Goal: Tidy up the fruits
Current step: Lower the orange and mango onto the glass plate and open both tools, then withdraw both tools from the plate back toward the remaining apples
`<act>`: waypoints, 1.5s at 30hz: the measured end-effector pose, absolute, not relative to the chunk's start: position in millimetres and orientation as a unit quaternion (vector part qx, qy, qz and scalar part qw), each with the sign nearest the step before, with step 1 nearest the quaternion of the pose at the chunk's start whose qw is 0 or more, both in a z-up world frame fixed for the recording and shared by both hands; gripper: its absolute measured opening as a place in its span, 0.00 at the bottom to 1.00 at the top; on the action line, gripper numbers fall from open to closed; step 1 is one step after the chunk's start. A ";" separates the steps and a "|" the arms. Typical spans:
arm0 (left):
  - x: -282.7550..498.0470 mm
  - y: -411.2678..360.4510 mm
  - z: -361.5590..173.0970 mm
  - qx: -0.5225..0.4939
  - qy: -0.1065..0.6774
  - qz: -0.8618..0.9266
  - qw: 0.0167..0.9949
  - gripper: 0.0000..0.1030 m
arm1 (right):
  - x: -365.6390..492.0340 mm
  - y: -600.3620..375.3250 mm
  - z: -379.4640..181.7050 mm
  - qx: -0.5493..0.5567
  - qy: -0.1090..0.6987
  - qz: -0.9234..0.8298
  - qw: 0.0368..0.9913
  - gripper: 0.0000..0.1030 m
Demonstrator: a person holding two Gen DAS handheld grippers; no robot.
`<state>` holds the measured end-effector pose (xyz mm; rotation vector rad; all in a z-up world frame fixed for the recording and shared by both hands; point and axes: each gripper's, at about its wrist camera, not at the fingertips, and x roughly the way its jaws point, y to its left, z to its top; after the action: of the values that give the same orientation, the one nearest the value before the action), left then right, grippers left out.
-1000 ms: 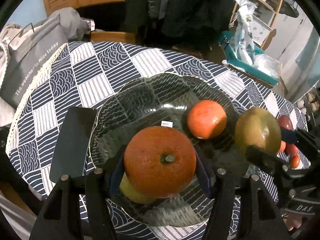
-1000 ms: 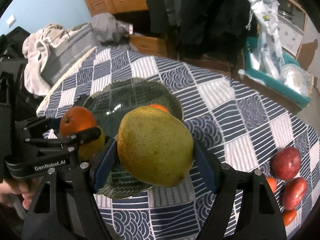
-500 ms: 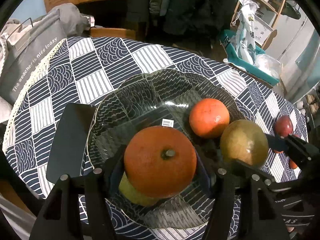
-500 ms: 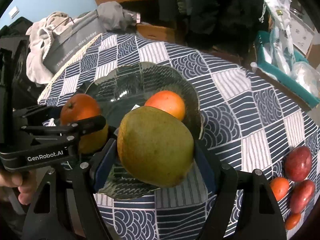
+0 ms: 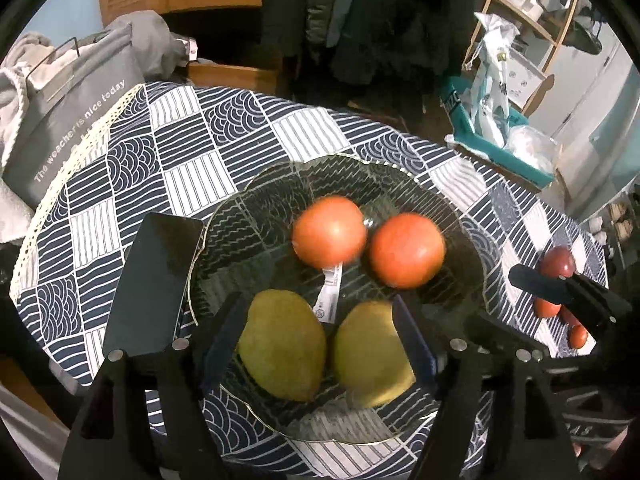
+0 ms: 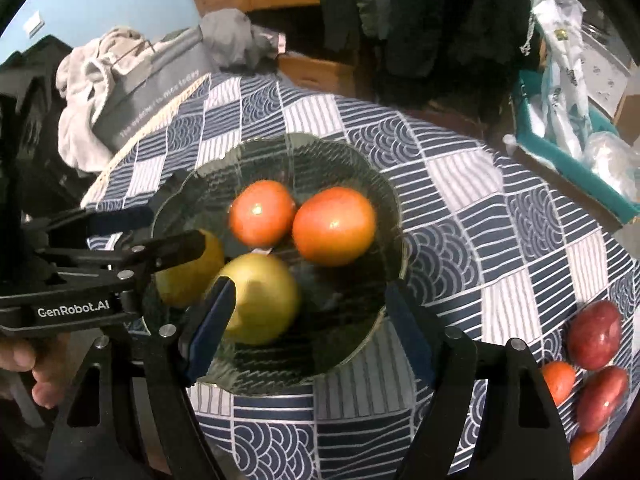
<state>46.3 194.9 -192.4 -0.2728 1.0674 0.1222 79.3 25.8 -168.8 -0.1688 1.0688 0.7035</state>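
Observation:
A glass plate [image 5: 248,216] [image 6: 384,200] on the patterned tablecloth holds two oranges and two yellow-green mangoes. One orange [image 5: 328,232] [image 6: 260,214] is blurred and touches the other orange [image 5: 406,250] [image 6: 334,226]. My left gripper [image 5: 320,340] [image 6: 156,230] hovers over the plate's near side with its jaws opening. Nothing is gripped; one mango [image 5: 280,344] lies below between its fingers. My right gripper [image 6: 310,324] [image 5: 520,308] stands open above the second mango [image 6: 260,300] [image 5: 372,352], which rests on the plate beside its left finger.
A black phone [image 5: 156,280] lies against the plate's left rim. Red fruits [image 6: 594,334] and small oranges [image 6: 558,380] sit on the cloth at the right. A grey bag [image 5: 72,120] is beyond the table's left edge, a teal tray [image 5: 500,148] at the back right.
The left gripper let go of its orange, which now lies on the plate beside the other one. The right gripper released the mango onto the plate beside the first mango.

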 end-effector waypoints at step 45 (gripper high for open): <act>6.2 121.3 -66.4 -0.068 0.366 0.002 0.928 0.76 | 36.2 -84.2 -34.1 -0.068 0.346 0.180 0.918 0.76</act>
<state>6.2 121.3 -66.4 -0.1394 0.7506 0.0033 36.2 -84.2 -34.1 -0.1398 0.7124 0.3698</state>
